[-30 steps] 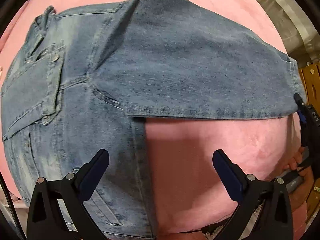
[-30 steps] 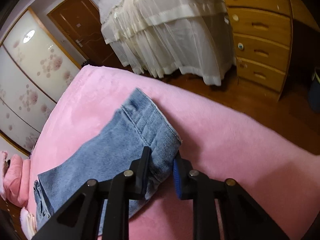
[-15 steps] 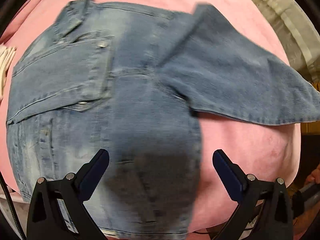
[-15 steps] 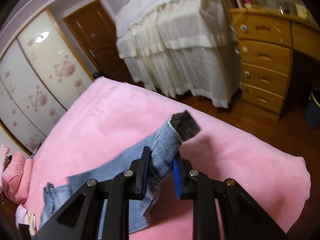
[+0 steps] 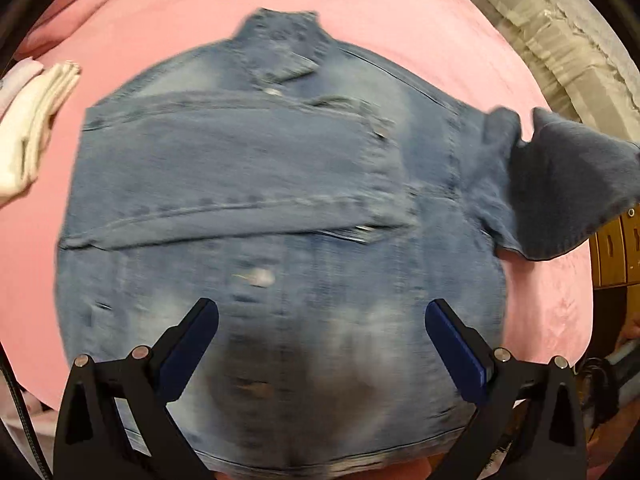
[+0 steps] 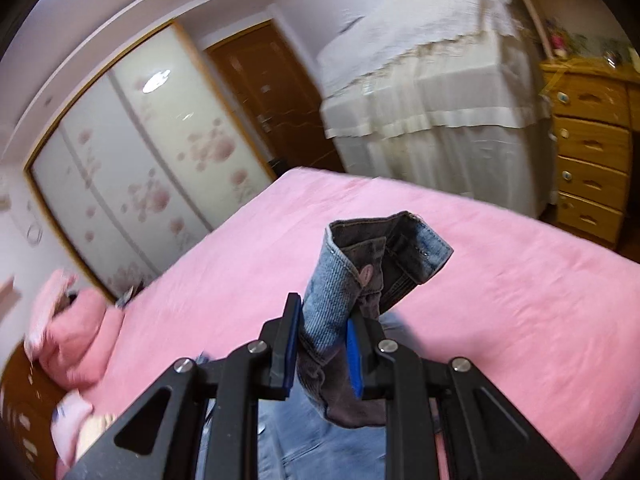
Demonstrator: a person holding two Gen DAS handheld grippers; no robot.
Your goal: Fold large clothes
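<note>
Bare pink bed right of denim jacket; folded white cloth at left edge

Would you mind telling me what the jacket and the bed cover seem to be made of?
Jacket: most likely denim, faded blue with pale worn patches, visible twill weave and stitched seams. Bed cover: apparently a soft plush or fleece fabric, matte pink, slightly fuzzy.

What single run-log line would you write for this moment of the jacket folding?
stage: sleeve fold | right gripper: shut on sleeve cuff, raised above bed | left gripper: open, empty, over denim jacket | jacket: flat on bed
</note>
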